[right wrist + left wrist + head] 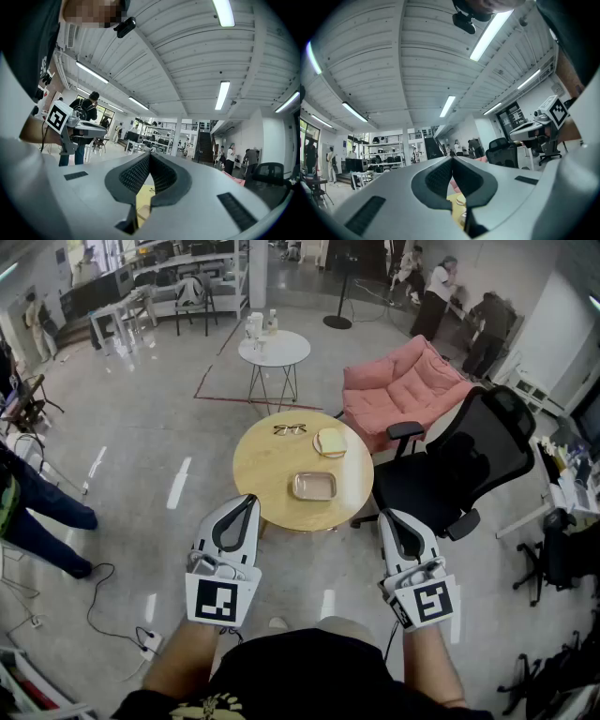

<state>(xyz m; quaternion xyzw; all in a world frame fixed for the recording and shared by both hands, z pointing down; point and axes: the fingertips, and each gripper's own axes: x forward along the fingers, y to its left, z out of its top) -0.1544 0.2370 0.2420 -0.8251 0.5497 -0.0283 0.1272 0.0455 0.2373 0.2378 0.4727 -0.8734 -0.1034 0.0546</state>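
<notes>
Both grippers are held up in front of me, short of a round wooden table (272, 486). My left gripper (250, 500) is shut, its tips together with nothing between them, just off the table's near left edge. Near the table's right edge my right gripper (385, 515) is also shut and empty. On the table lie a pair of glasses (290, 429), a yellowish piece on a small plate (329, 442) and a shallow metal tray (313, 486). In the left gripper view the jaws meet at the left gripper (452, 160); the right gripper (150, 155) looks the same in its own view.
A black office chair (461, 465) stands right of the table, with a pink sofa (405, 388) behind it. A small white round table (274, 350) is farther back. Cables and a power strip (145, 641) lie on the floor at left, near a person's legs (42, 517).
</notes>
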